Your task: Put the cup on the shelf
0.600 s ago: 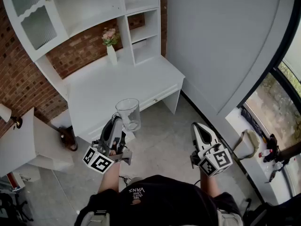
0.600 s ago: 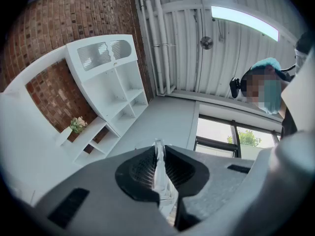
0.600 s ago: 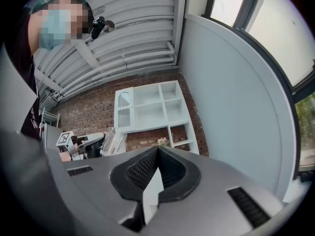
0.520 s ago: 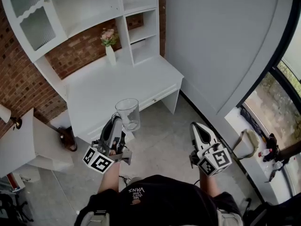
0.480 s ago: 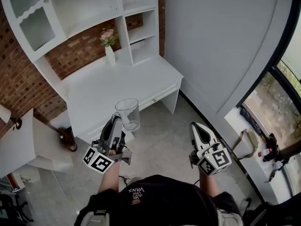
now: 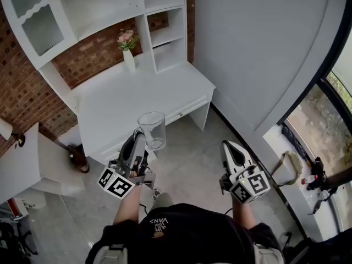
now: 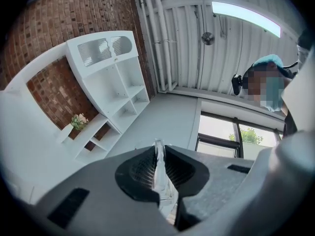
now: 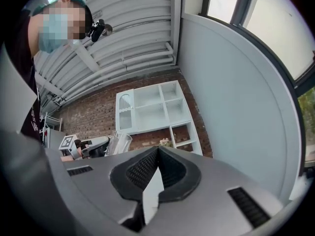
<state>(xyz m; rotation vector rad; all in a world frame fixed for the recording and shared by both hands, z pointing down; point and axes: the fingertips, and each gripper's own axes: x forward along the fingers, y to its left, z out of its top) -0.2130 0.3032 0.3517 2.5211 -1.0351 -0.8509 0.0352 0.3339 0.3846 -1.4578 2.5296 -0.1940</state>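
A clear glass cup point(image 6: 152, 129) stands upright in the air over the front edge of the white desk point(image 6: 126, 106). My left gripper point(image 6: 139, 138) is shut on its rim; the glass wall point(image 7: 158, 168) shows pinched between the jaws in the left gripper view. The cup point(image 8: 118, 142) also appears in the right gripper view. The white shelf unit point(image 6: 115, 10) rises behind the desk, with open cubbies point(image 6: 168, 34) at its right. My right gripper point(image 6: 233, 150) hangs over the floor at the right, shut with nothing in it.
A white vase with pink flowers point(image 6: 128, 49) stands at the back of the desk. A glass-door cabinet point(image 6: 30, 12) is at the upper left. A curved pale wall point(image 6: 264, 54) rises at the right. A white side table point(image 6: 27, 169) sits at the left.
My left gripper and the cup have moved slightly up and toward the desk. The right gripper has barely moved.
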